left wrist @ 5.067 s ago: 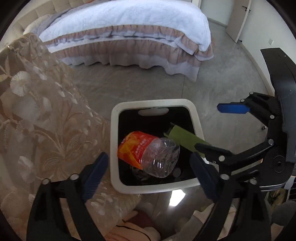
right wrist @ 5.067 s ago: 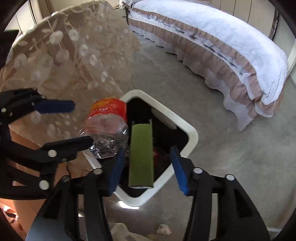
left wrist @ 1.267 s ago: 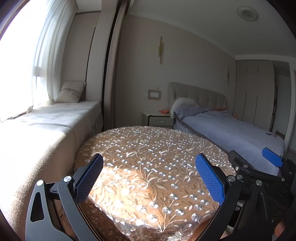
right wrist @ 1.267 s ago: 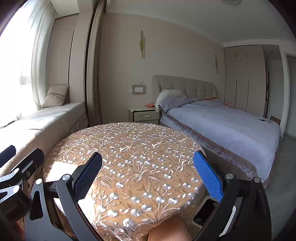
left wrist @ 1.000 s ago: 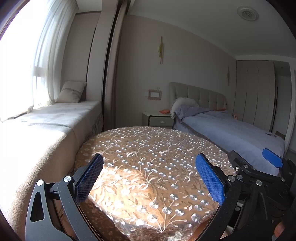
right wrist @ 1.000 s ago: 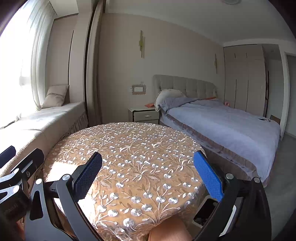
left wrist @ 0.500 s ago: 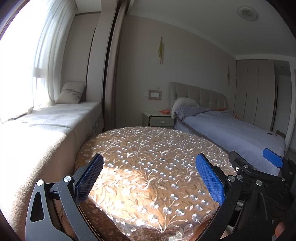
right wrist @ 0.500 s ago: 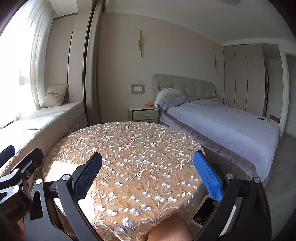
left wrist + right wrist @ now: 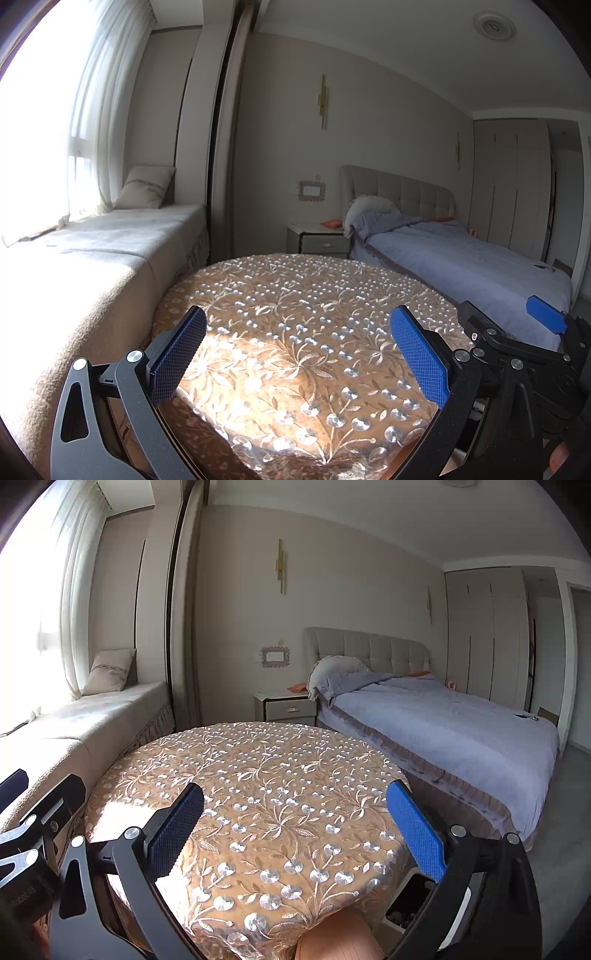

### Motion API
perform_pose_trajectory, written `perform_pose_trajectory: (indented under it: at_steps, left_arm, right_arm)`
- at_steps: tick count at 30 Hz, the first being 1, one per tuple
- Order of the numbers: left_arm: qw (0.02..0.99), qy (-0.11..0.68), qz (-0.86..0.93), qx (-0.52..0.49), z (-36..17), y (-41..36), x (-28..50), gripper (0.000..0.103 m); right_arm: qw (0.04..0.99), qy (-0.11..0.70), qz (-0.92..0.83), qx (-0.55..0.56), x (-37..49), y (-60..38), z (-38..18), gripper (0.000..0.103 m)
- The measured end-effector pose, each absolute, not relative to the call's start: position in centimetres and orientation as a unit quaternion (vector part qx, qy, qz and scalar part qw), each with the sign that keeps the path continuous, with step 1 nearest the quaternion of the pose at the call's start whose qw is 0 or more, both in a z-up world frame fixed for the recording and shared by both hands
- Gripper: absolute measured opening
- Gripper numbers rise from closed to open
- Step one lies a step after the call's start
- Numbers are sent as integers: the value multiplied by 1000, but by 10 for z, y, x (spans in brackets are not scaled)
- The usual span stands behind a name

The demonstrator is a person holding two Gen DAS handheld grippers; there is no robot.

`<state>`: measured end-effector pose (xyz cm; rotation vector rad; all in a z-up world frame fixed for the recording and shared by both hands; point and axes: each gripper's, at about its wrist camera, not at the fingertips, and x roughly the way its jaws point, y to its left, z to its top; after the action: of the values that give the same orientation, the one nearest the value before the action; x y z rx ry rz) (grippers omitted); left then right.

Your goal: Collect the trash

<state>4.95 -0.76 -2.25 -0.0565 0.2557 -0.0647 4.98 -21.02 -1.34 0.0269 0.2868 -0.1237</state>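
I am holding the left gripper (image 9: 299,354) and the right gripper (image 9: 295,830) side by side above the near edge of the round desk (image 9: 295,314), both with their blue-padded fingers (image 9: 177,356) spread wide and carrying nothing. In the right wrist view the other pair of pads (image 9: 415,836) is framing nothing but embroidered cloth (image 9: 258,775). I am seeing no loose trash on that cloth in either view, so there is nothing lying between or ahead of either set of fingers to line up on.

The one task object I am picking out is the white trash bin (image 9: 413,901): a corner of it is showing low in the right wrist view, below the desk's right edge and tucked behind the right finger, with dark contents I cannot make out. It is sitting down and to the right of both grippers, so I am judging the right one to be nearer to it.

Farther off, the window seat (image 9: 110,236) is running along the left, the nightstand (image 9: 288,705) is standing against the far wall, and the bed (image 9: 443,716) is stretching away on the right. Small items are lying on the bed's far edge, too small for me to identify.
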Motion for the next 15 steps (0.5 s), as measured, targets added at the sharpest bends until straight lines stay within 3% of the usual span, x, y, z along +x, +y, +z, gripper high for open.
perform_pose_trajectory:
  at_steps: [15]
  left_arm:
    - [992, 122, -27, -21, -21, -10, 47, 98]
  right_arm:
    - [987, 146, -62, 16, 52, -210, -15, 98]
